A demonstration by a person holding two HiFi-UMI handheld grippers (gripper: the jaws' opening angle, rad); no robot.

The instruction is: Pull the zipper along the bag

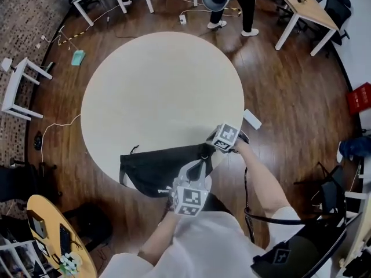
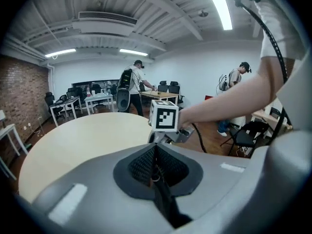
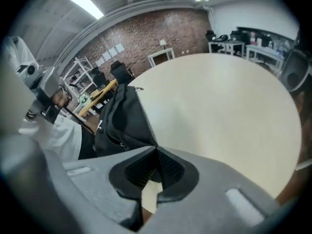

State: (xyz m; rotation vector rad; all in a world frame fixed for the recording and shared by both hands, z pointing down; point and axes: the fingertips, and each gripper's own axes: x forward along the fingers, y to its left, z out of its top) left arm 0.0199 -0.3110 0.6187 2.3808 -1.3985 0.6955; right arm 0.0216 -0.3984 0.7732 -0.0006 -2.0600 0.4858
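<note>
A black bag (image 1: 159, 169) lies on the near edge of the round beige table (image 1: 162, 91). My left gripper (image 1: 199, 167) comes in from below, shut on the zipper pull (image 2: 155, 175), a small metal ring with a dark tab that shows between the jaws (image 2: 155, 149). My right gripper (image 1: 208, 149) is at the bag's right end, shut on the corner of the black fabric (image 3: 124, 123) where its jaws (image 3: 156, 152) meet. The two grippers are close together; the right gripper's marker cube (image 2: 164, 115) fills the middle of the left gripper view.
A white box (image 1: 251, 119) hangs off the table's right edge. A yellow side table (image 1: 55, 236) stands at lower left and a black chair (image 1: 324, 190) at right. Desks, chairs, cables and standing people (image 1: 243, 7) ring the far floor.
</note>
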